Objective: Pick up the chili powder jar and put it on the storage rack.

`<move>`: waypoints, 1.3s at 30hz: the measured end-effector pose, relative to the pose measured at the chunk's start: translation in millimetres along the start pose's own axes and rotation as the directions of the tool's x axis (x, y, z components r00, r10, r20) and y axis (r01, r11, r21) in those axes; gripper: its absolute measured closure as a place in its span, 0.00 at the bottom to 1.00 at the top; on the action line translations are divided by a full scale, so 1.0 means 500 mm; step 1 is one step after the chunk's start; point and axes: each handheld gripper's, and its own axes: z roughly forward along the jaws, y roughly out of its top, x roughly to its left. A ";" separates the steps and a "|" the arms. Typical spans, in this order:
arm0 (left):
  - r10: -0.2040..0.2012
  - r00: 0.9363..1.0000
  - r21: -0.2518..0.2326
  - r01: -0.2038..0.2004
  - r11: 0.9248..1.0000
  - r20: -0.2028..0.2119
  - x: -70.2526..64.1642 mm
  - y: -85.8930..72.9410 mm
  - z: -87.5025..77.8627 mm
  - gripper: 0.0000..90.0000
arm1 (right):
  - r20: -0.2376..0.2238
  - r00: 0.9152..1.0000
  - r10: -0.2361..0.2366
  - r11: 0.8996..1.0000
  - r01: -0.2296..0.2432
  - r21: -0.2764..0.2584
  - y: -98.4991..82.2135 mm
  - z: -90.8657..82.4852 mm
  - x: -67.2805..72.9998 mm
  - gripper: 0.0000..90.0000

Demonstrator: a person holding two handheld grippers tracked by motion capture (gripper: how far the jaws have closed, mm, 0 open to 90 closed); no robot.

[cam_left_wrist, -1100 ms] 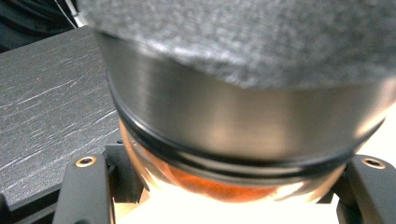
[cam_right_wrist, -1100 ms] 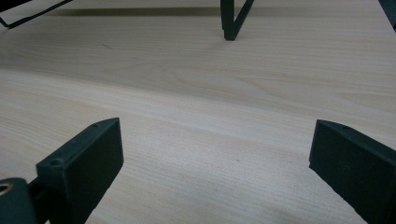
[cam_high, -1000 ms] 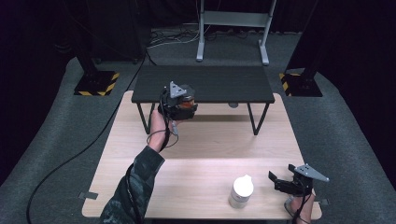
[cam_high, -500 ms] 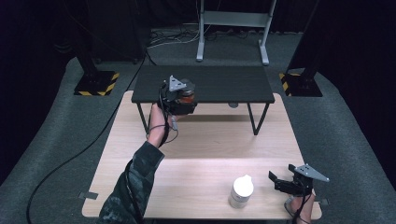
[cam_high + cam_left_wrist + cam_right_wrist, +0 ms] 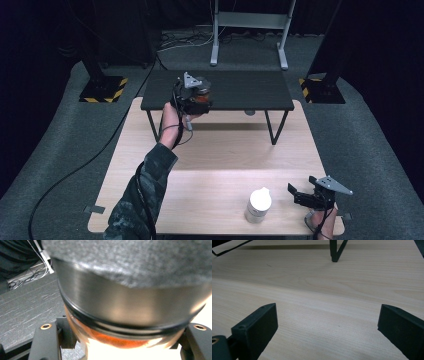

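The left gripper (image 5: 196, 96) is clamped on a jar (image 5: 130, 315) with orange contents, probably a spice jar, and has lifted it up to the black shelf (image 5: 250, 90); setting it down looks next. The right gripper (image 5: 300, 196), jaws spread and empty, rests beside a white bottle (image 5: 259, 204).

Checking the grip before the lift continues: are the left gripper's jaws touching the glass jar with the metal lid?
Touching. In the left gripper view, the left gripper has both black jaws pressed against the sides of the glass jar with the metal lid.
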 end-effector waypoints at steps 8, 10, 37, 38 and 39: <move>-0.018 1.000 0.012 0.018 1.000 -0.011 0.011 0.016 0.019 0.35 | -0.001 1.000 0.000 1.000 0.000 0.000 0.000 0.000 0.000 0.02; -0.017 1.000 0.020 0.017 1.000 -0.011 0.015 0.020 0.024 0.35 | -0.001 1.000 0.000 1.000 0.000 0.000 0.000 0.000 -0.001 0.02; -0.093 0.995 0.052 0.092 0.994 0.030 0.066 0.032 0.067 0.35 | -0.005 1.000 0.003 1.000 -0.003 -0.002 -0.001 -0.001 -0.002 0.02; -0.094 0.995 0.051 0.092 0.994 0.027 0.063 0.032 0.067 0.35 | -0.005 1.000 0.003 1.000 -0.003 -0.002 -0.001 -0.001 -0.002 0.02; -0.090 0.996 0.055 0.089 0.995 0.024 0.063 0.033 0.067 0.35 | -0.004 1.000 0.004 1.000 -0.004 -0.001 0.000 0.000 -0.002 0.02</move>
